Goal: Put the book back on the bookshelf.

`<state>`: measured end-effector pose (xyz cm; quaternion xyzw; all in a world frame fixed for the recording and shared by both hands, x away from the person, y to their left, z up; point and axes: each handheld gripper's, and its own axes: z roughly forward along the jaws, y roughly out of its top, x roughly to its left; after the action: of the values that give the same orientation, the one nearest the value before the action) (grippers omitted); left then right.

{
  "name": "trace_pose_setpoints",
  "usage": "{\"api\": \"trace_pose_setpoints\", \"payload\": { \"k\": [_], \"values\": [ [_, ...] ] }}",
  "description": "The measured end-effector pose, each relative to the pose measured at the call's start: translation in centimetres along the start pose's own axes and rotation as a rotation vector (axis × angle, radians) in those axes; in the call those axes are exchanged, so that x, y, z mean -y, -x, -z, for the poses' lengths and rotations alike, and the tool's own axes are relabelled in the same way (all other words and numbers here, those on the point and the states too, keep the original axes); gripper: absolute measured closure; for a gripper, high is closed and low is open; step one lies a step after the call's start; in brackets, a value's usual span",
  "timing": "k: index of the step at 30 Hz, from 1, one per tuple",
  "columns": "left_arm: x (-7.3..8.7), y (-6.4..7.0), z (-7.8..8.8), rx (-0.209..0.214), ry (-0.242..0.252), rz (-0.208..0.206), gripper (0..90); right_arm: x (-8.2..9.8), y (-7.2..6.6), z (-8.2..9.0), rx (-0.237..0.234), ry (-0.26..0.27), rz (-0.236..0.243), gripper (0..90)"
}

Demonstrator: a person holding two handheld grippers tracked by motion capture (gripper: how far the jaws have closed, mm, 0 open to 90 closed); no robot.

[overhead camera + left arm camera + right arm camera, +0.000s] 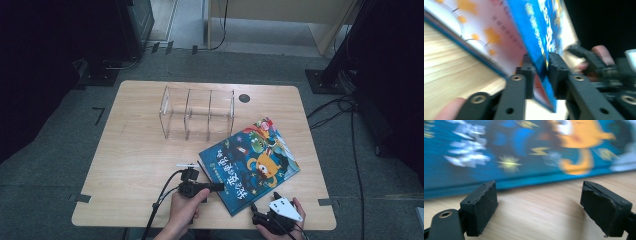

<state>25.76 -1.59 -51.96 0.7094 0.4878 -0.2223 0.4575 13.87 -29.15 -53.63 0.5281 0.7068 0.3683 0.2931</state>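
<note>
A blue picture book (250, 160) lies at an angle on the wooden table (140, 150), right of the middle. My left gripper (220, 186) lies level at the book's near left corner. In the left gripper view it (541, 67) is shut on the raised front cover (541, 32), and a white page (486, 32) shows beneath. My right gripper (264, 200) sits at the table's front edge, just short of the book. In the right gripper view it (539, 195) stands open, low over the wood (536, 217), facing the book's (524, 150) edge with nothing between its pads.
A clear acrylic rack (197, 114) with several upright dividers stands at the back middle of the table. A round cable hole (244, 98) lies behind it to the right. Cables trail off the front edge from both grippers.
</note>
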Motion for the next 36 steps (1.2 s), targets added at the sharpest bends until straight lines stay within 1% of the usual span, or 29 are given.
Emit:
{"api": "trace_pose_setpoints", "payload": {
  "k": [1, 2, 3, 4, 5, 7, 8, 9, 10, 11, 13, 16, 17, 20, 21, 22, 23, 24, 25, 26, 27, 28, 29, 30, 32, 33, 34, 35, 36],
  "values": [
    [0.1, 0.1, -0.1, -0.024, 0.001, -0.014, 75.3, 0.0, 0.0, 0.0, 0.000, 0.000, 0.000, 14.5],
    [0.1, -0.1, -0.2, -0.037, -0.002, -0.022, 73.5, 0.0, -0.2, 0.1, 0.012, 0.004, 0.008, 14.4],
    [0.2, -0.4, -0.3, -0.036, -0.008, -0.021, 71.1, 0.0, -0.1, 0.1, 0.009, 0.009, -0.006, 15.3],
    [0.2, -0.6, -0.3, -0.034, -0.012, -0.017, 71.1, 0.0, -0.1, 0.1, 0.009, 0.009, -0.006, 15.3],
    [0.2, -0.7, -0.3, -0.023, -0.013, -0.010, 71.7, 0.1, 0.1, 0.1, -0.008, 0.016, -0.043, 16.0],
    [0.2, -0.7, -0.2, -0.005, -0.013, -0.003, 72.5, 0.1, 0.3, 0.1, -0.012, 0.024, -0.051, 16.5],
    [0.2, -0.6, -0.1, 0.017, -0.009, 0.009, 74.7, 0.2, 0.4, 0.1, -0.020, 0.033, -0.059, 16.5],
    [0.1, -0.8, 0.0, 0.079, -0.002, 0.048, 83.4, 0.2, 0.7, 0.2, -0.034, 0.032, -0.068, 16.5],
    [0.0, -0.7, 0.2, 0.144, 0.020, 0.089, 86.5, 0.3, 0.8, 0.2, -0.039, 0.029, -0.067, 16.4],
    [-0.1, -0.5, 0.3, 0.145, 0.033, 0.090, 87.2, 0.3, 0.9, 0.3, -0.046, 0.027, -0.060, 16.4],
    [-0.2, -0.4, 0.3, 0.147, 0.036, 0.090, 87.8, 0.4, 1.0, 0.4, -0.054, 0.013, -0.058, 16.3],
    [-0.3, -0.5, 0.2, 0.207, 0.037, 0.147, 89.3, 0.5, 1.2, 0.4, -0.061, 0.007, -0.057, 14.9],
    [-0.4, -0.4, 0.2, 0.227, 0.043, 0.181, 89.4, 0.5, 1.2, 0.5, -0.059, 0.011, -0.062, 14.0],
    [-0.6, -0.3, 0.4, 0.239, 0.048, 0.193, 89.4, 0.5, 1.3, 0.5, -0.068, 0.013, -0.071, 12.0],
    [-0.8, -0.3, 0.5, 0.267, 0.044, 0.228, 89.7, 0.6, 1.1, 0.4, -0.057, -0.009, -0.043, 11.8],
    [-0.8, -0.3, 0.5, 0.267, 0.044, 0.228, 89.6, 0.6, 1.0, 0.4, -0.055, -0.008, -0.025, 11.8],
    [-0.9, -0.4, 0.5, 0.283, 0.043, 0.256, 89.5, 0.6, 0.8, 0.4, -0.061, -0.009, -0.026, 11.5],
    [-0.9, -0.4, 0.5, 0.283, 0.043, 0.256, 89.5, 0.6, 0.8, 0.4, -0.061, -0.009, -0.026, 11.5],
    [-0.8, -0.3, 0.4, 0.280, 0.034, 0.250, 89.5, 0.4, 0.4, 0.2, -0.049, -0.013, -0.027, 11.2],
    [-0.5, -0.3, 0.2, 0.280, 0.016, 0.243, 89.6, 0.2, 0.3, 0.1, -0.043, -0.016, -0.027, 11.2],
    [-0.4, -0.4, 0.2, 0.291, 0.018, 0.254, 89.5, 0.1, 0.1, 0.0, -0.032, -0.020, -0.024, 9.2],
    [-0.4, -0.4, 0.2, 0.291, 0.018, 0.254, 89.5, -0.1, -0.1, -0.2, -0.018, -0.027, -0.022, 7.9],
    [-0.3, -0.5, 0.2, 0.299, 0.018, 0.259, 89.5, -0.1, -0.1, -0.2, -0.018, -0.027, -0.022, 7.9],
    [-0.3, -0.4, 0.3, 0.278, 0.027, 0.253, 89.3, -0.2, -0.2, -0.3, -0.010, -0.029, -0.021, 7.8],
    [-0.4, -0.5, 0.3, 0.260, 0.023, 0.234, 88.2, -0.1, -0.4, -0.4, -0.014, -0.017, -0.024, 9.7],
    [-0.4, -0.5, 0.3, 0.231, 0.011, 0.216, 87.2, 0.0, -0.4, -0.4, -0.018, -0.011, -0.027, 10.7],
    [-0.4, -0.5, 0.1, 0.188, -0.016, 0.184, 80.2, 0.2, -0.5, -0.2, -0.021, 0.011, -0.025, 12.8],
    [-0.3, -0.5, 0.0, 0.182, -0.022, 0.175, 77.7, 0.2, -0.5, -0.2, -0.016, 0.016, -0.020, 12.8],
    [-0.2, -0.5, -0.1, 0.148, -0.035, 0.149, 76.1, 0.3, -0.6, -0.1, -0.013, 0.021, -0.009, 13.4]
  ]
}}
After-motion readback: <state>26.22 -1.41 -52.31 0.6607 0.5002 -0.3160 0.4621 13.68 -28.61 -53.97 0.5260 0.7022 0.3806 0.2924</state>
